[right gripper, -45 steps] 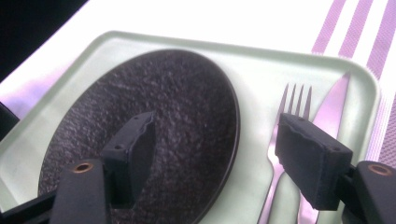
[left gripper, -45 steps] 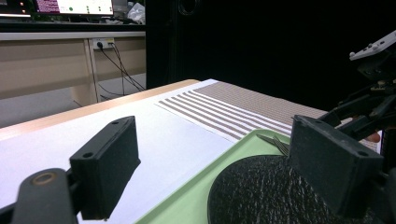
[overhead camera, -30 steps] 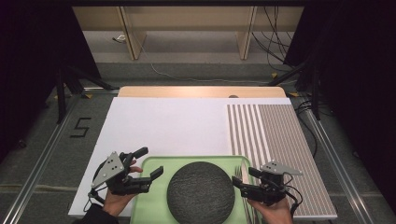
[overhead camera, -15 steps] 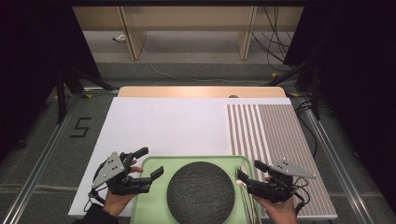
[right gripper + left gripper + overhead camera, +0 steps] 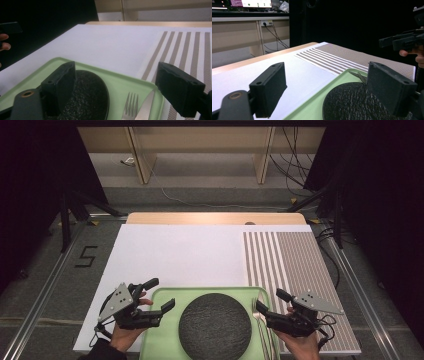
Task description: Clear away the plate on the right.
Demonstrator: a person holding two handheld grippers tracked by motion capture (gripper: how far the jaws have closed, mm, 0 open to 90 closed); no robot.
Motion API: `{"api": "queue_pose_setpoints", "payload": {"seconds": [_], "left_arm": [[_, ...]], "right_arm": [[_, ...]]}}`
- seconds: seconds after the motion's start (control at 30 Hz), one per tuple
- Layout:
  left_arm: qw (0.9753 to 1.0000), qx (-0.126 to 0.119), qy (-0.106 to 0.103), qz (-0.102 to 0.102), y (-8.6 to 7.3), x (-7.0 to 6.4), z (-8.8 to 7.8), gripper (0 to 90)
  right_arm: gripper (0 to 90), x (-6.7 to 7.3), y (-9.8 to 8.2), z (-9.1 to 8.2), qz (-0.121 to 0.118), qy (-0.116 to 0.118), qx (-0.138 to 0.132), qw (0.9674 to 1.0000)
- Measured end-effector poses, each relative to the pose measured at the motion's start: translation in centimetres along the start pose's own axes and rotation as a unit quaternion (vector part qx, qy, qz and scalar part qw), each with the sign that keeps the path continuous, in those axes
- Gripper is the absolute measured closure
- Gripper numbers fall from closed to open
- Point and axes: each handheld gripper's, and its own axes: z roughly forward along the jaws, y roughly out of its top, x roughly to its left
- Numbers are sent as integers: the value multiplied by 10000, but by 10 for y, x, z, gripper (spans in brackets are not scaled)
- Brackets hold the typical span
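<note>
Right tool (image 5: 267, 301) just opened wide over tray (image 5: 165, 296) edge, holding nothing.

the white table top (image 5: 180, 255) beyond the green tray (image 5: 167, 340) is left unobstructed. within the tray, room is taken up by the dark plate (image 5: 215, 325), with the fork (image 5: 261, 320) and knife (image 5: 145, 106) crowded along its right rim.

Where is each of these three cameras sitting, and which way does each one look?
High view: above the person's side, looking forward and down on the green tray, both hands and the left gripper and right gripper.
Left gripper view: rides the left gripper, looking across the dark plate toward the striped mat; own jaws open.
Right gripper view: rides the right gripper, facing the fork and knife; own jaws open.
Shared: all three show tray and plate.
</note>
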Motion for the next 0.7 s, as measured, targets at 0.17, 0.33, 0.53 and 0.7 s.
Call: {"api": "queue_pose_setpoints", "payload": {"seconds": [0.17, 0.33, 0.53, 0.7], "left_arm": [[10000, 11, -10, -2, 0, 0, 0, 155], [10000, 24, -18, 3, 0, 0, 1, 155], [10000, 34, -24, 3, 0, 0, 1, 155], [10000, 41, -23, 10, 0, 0, 1, 155]], "right_arm": [[165, 1, 1, -3, -55, -24, -83, 9999], [162, 0, 2, -5, -53, -29, -146, 9999], [163, 1, 1, -6, -92, -33, -154, 9998], [162, 1, 1, -6, -94, -37, -135, 9999]]}}
